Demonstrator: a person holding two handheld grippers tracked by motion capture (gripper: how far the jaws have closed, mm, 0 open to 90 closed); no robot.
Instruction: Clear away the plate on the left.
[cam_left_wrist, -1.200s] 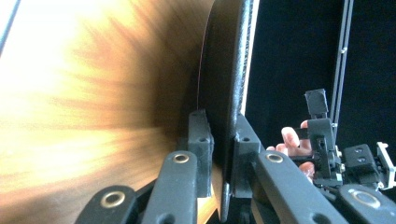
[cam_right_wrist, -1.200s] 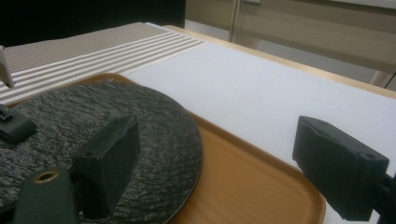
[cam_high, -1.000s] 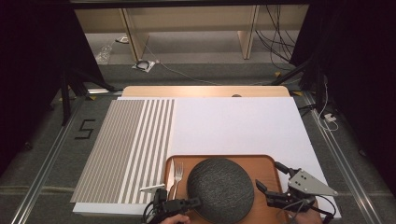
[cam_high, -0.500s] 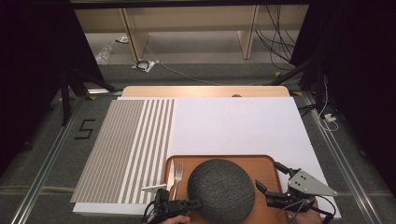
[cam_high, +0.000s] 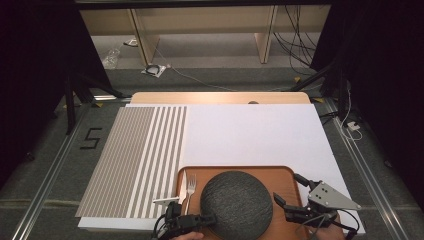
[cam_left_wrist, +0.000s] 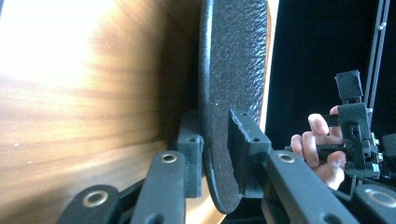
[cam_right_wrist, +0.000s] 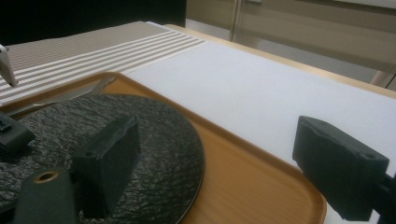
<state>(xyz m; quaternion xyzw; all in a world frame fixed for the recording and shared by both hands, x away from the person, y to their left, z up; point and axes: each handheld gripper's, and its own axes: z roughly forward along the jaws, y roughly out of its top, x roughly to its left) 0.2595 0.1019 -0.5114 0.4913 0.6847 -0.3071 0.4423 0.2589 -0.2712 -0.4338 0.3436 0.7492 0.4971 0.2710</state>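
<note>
While one dark textured plate sits on the one wooden tray at the near edge of the table, the left gripper straddles its left rim. Its jaws have just been opening, and in the left gripper view a small gap shows between the pads and the rim. The right gripper hovers beside the plate's right edge, jaws spread wide, nothing between them. One fork lies on the tray just left of the plate.
</note>
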